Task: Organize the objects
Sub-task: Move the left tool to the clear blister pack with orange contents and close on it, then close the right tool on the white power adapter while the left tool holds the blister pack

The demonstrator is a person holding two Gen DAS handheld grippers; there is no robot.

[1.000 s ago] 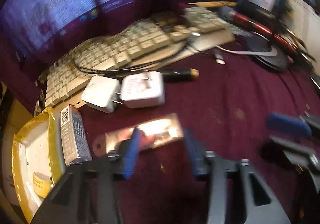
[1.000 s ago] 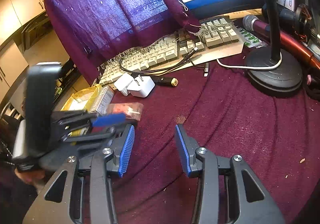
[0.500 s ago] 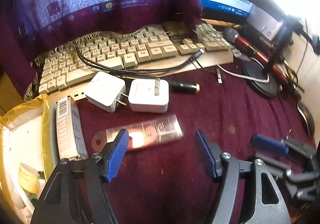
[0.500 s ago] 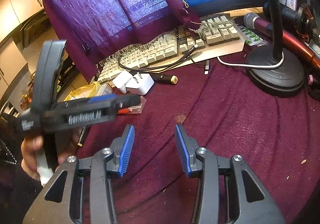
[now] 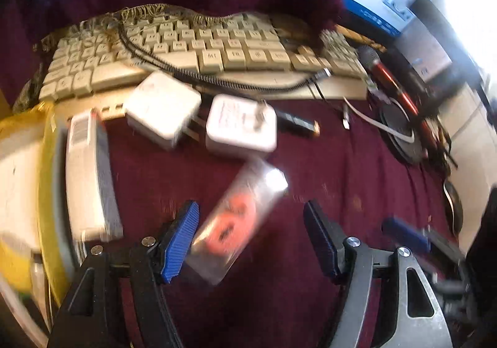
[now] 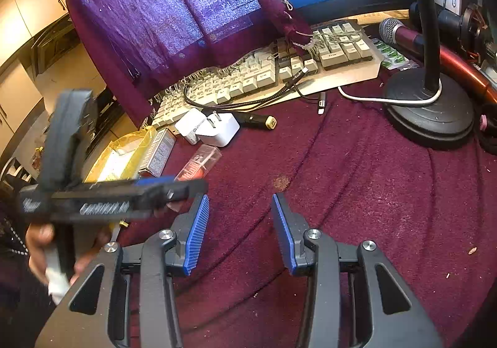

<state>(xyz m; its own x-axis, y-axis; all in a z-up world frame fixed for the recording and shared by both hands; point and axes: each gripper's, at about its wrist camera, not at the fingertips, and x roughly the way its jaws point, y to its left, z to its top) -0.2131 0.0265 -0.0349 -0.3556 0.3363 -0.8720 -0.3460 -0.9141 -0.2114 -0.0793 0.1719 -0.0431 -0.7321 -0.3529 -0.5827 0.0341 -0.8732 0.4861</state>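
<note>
Fingers of your left gripper (image 5: pixel 250 239) stand apart, having just spread, with the clear plastic packet (image 5: pixel 239 217) lying tilted between them — its near end close by the left finger (image 5: pixel 181 239), though blur hides whether they touch, and nothing is clamped. Your right gripper (image 6: pixel 237 233) hangs over bare maroon cloth with its fingers apart and empty. Little looks sorted so far: the two white chargers (image 5: pixel 202 121) sit loose on the counter (image 6: pixel 357 192) in front of the keyboard (image 5: pixel 198 52), the slim grey carton (image 5: pixel 90 174) leans at the edge of the yellow-lined box (image 5: pixel 46 192), and cables trail across the keys. By my reading you are at the pick-up of the packet — most of the tidying is left.
</note>
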